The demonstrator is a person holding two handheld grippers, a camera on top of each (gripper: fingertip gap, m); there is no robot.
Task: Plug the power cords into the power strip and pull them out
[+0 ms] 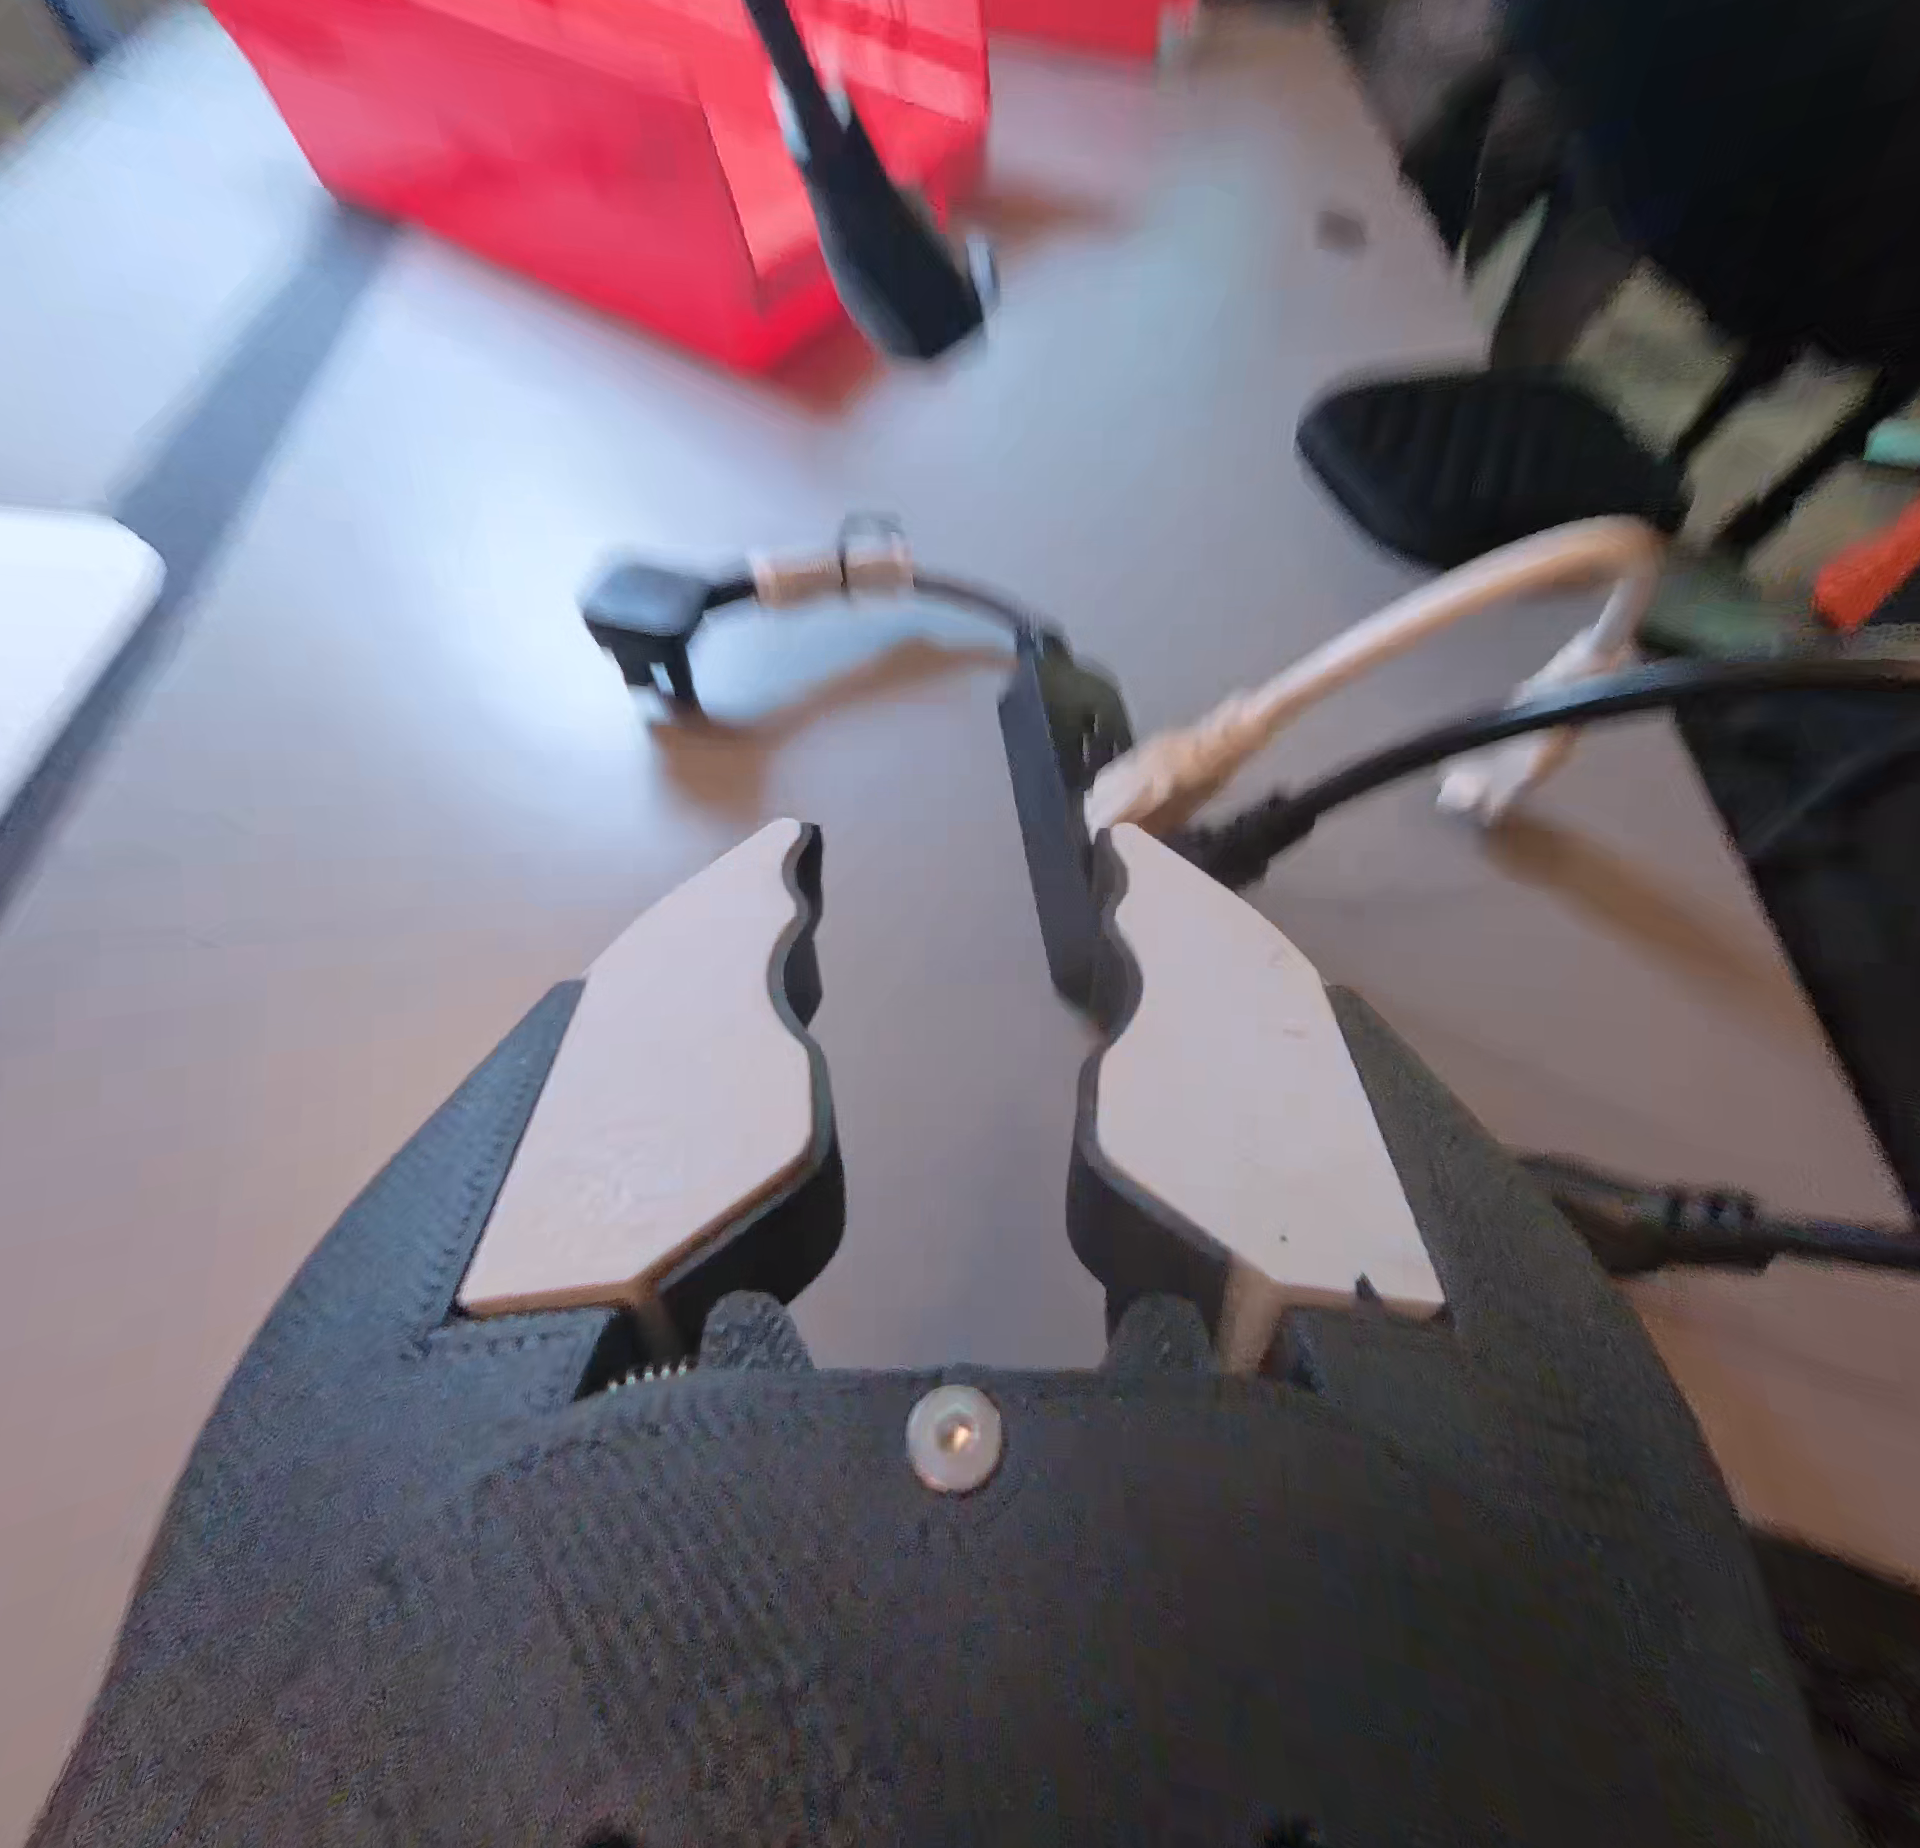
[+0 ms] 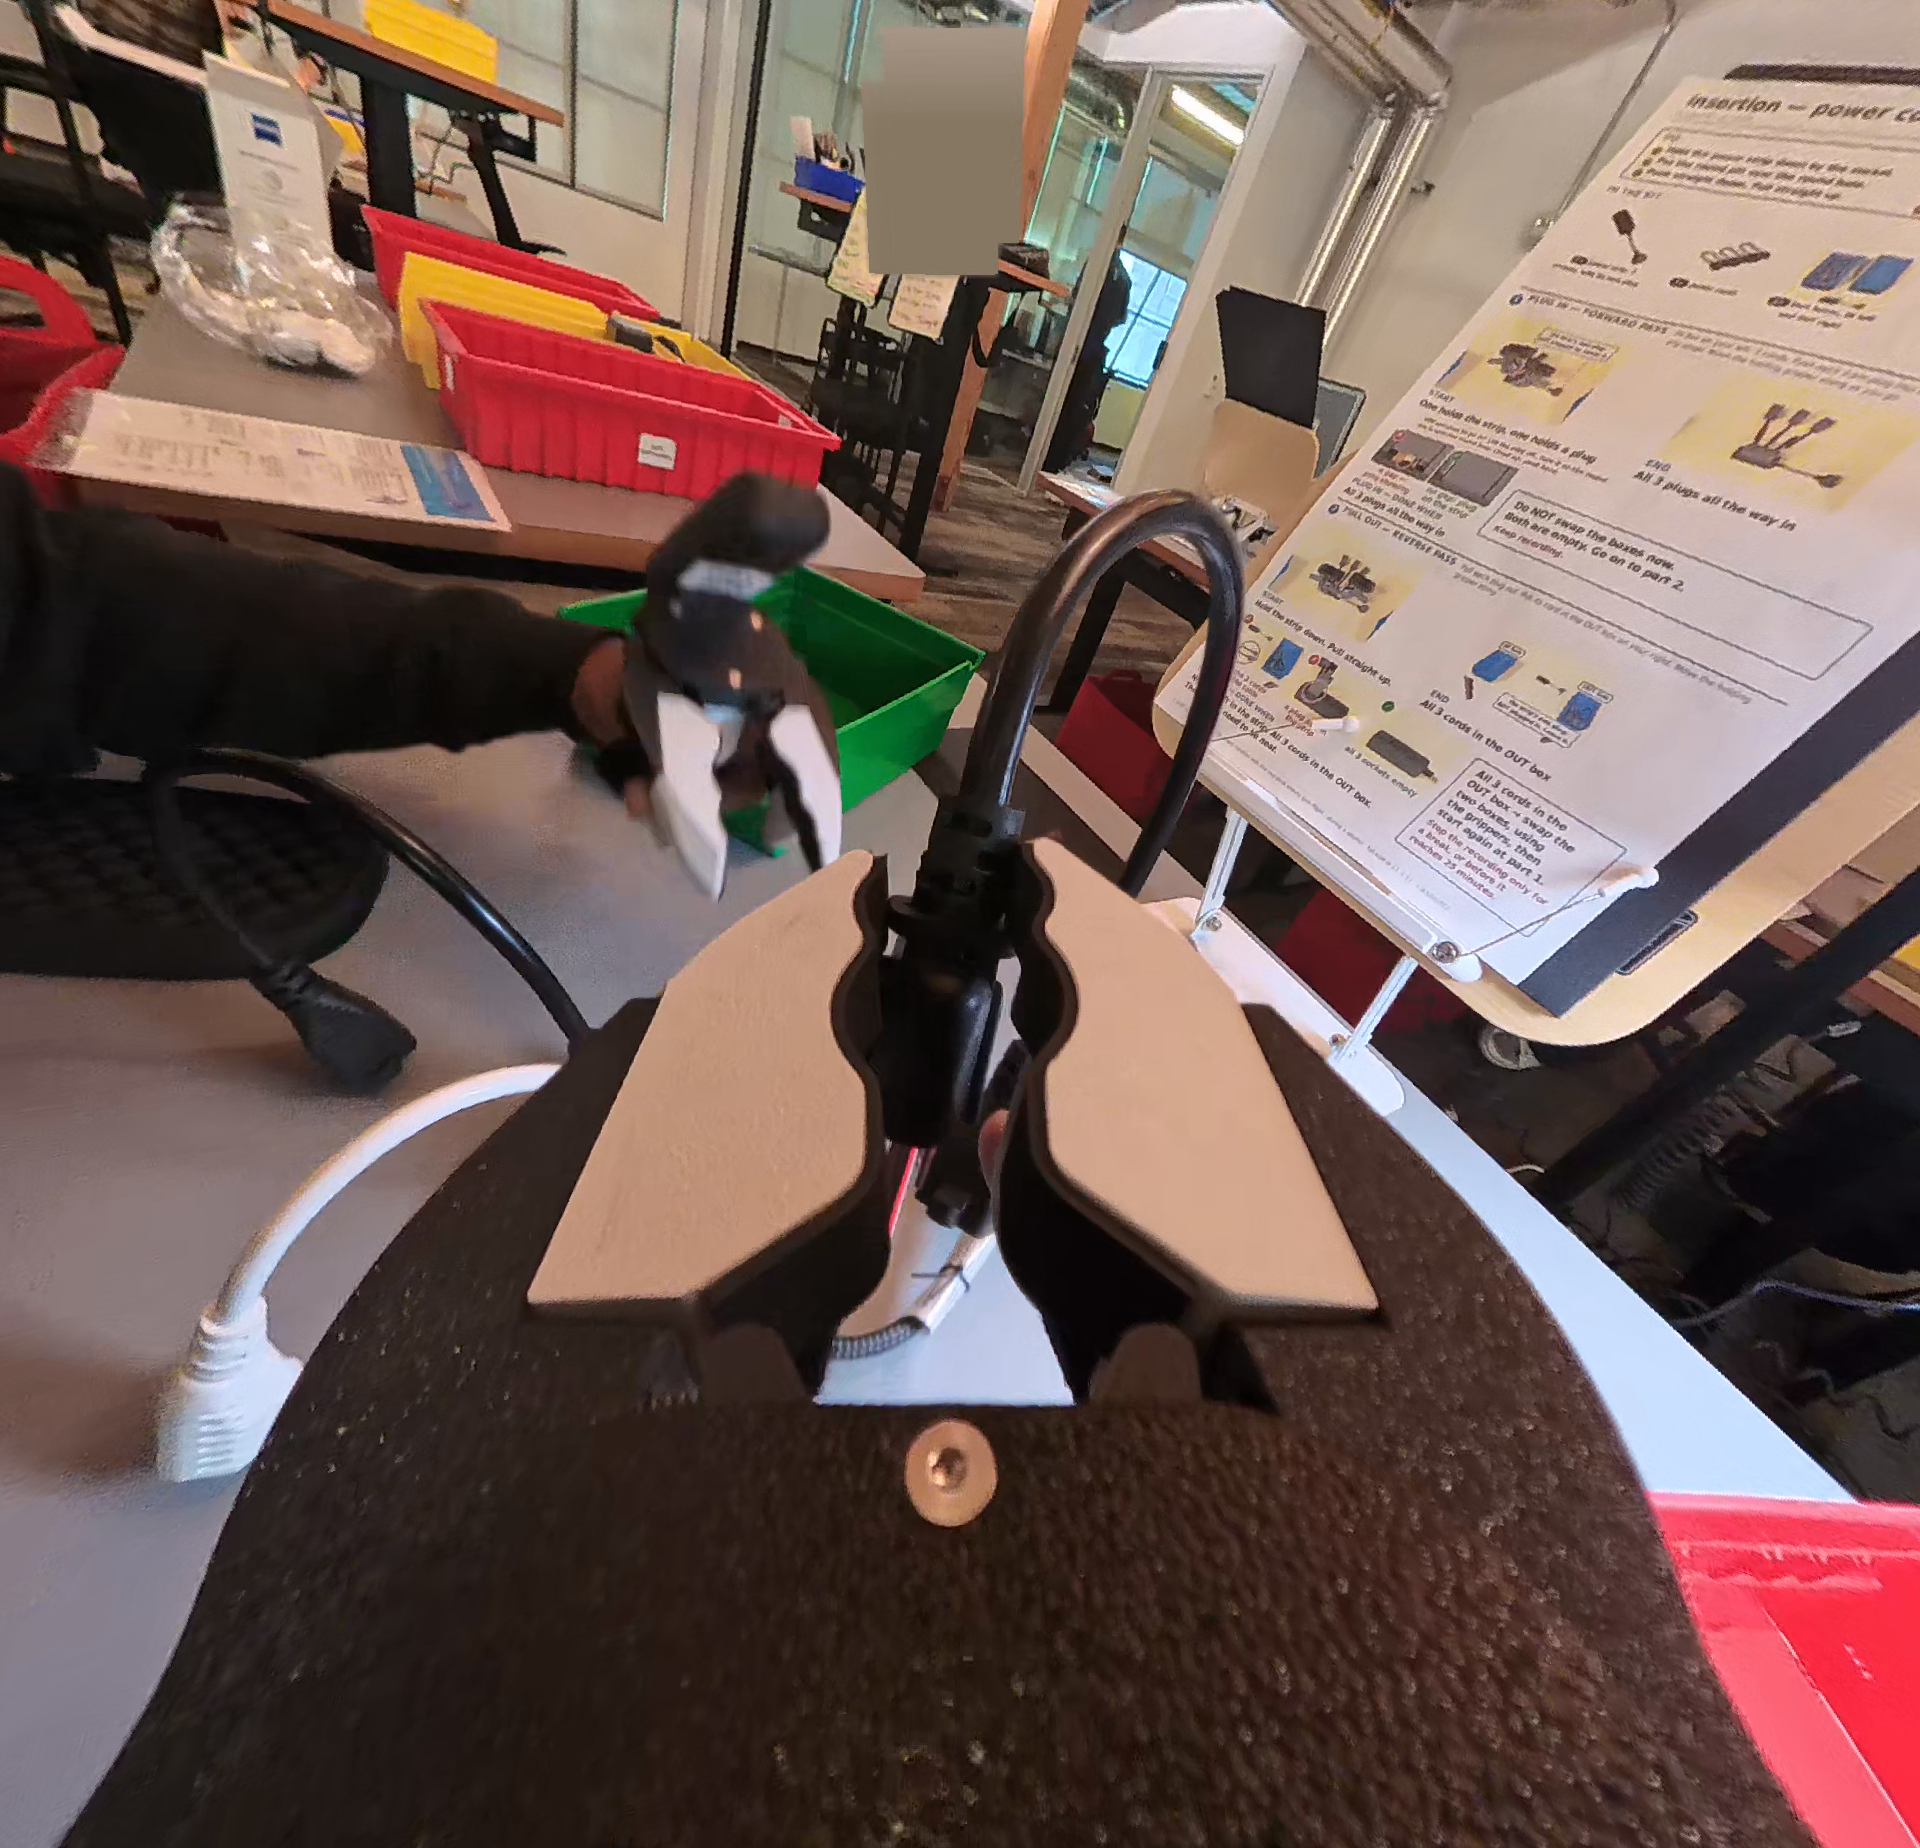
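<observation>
Left gripper: your jaws are parted, gripping nothing.
Right gripper: your jaws are clamped on a black plug.

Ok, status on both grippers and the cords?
Left gripper open, empty. Right gripper shut on black cord plug. White cord loose on table. Nothing blocking.

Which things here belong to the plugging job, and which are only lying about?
Job: black power cord held in right gripper; left gripper, open; white cord; black cord.
Lying about: red bins; green bin; instruction board.
</observation>
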